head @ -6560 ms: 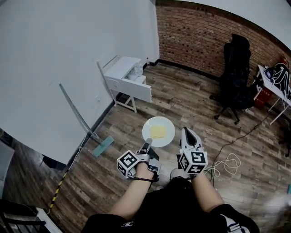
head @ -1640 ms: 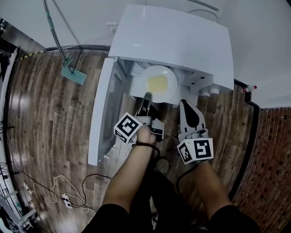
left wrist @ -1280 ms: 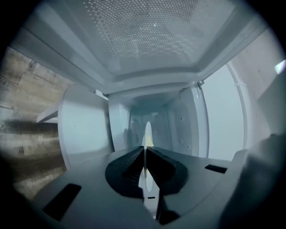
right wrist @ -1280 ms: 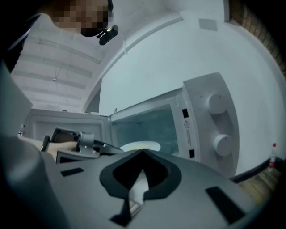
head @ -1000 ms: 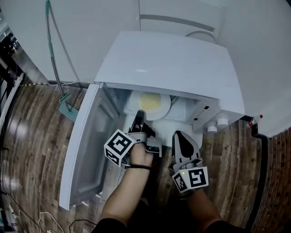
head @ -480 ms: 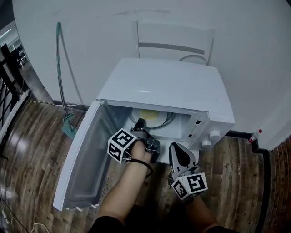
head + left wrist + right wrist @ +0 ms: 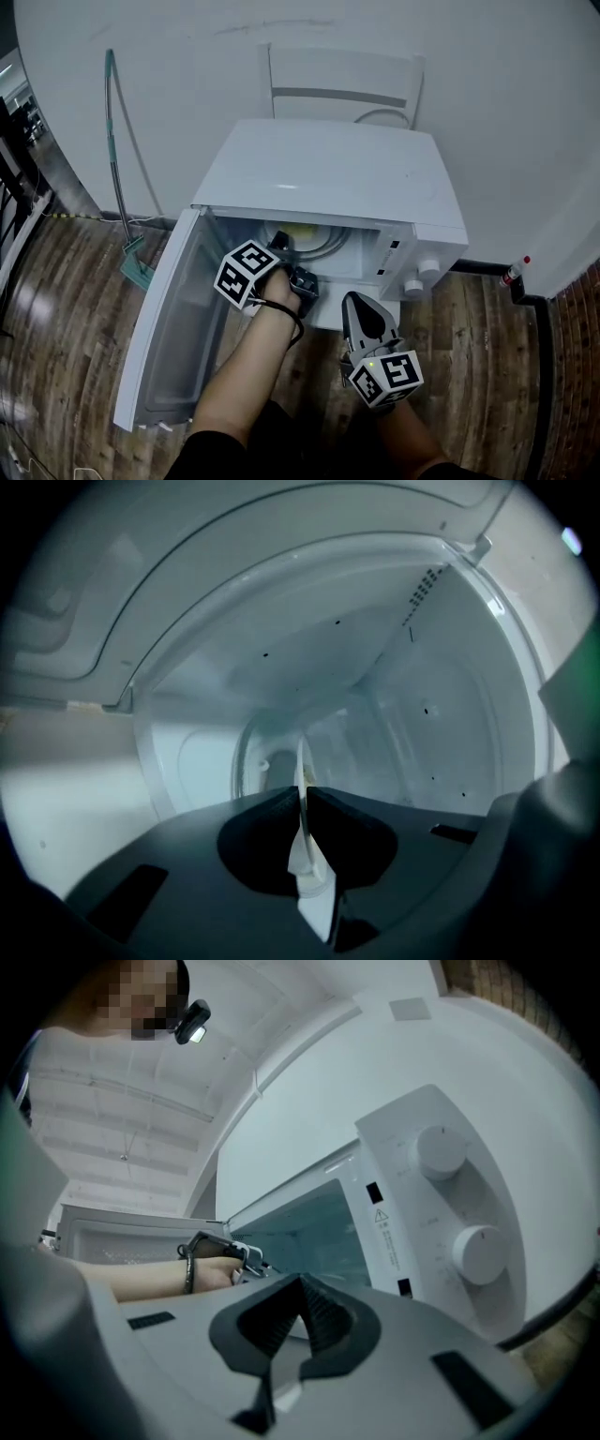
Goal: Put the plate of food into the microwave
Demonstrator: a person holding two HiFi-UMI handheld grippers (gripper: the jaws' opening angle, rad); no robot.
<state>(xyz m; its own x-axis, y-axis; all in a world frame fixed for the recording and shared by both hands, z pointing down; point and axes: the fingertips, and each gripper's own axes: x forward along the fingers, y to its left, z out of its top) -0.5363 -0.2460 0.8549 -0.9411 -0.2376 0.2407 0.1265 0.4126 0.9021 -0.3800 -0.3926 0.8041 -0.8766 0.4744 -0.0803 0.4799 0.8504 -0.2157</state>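
Note:
A white microwave [image 7: 319, 173] stands with its door [image 7: 173, 328] swung open to the left. My left gripper [image 7: 278, 242] reaches into the cavity, shut on the rim of a white plate [image 7: 314, 239] that carries yellow food [image 7: 302, 228]. In the left gripper view the plate rim [image 7: 302, 766] shows edge-on, pinched between the dark jaws of that gripper [image 7: 302, 797], with the cavity wall [image 7: 394, 677] all around. My right gripper [image 7: 356, 305] hangs outside in front of the control panel [image 7: 422, 1194], shut and empty [image 7: 298, 1288]. Most of the plate is hidden under the microwave's roof.
A green-handled mop [image 7: 117, 169] leans on the wall at the left. A white chair back [image 7: 342, 80] stands behind the microwave. A small bottle [image 7: 516, 272] sits by the wall at the right. Two knobs [image 7: 441, 1152] are on the panel.
The left gripper has carried the plate deeper into the microwave cavity, so less of the plate shows. The right gripper has stayed outside, below the panel.

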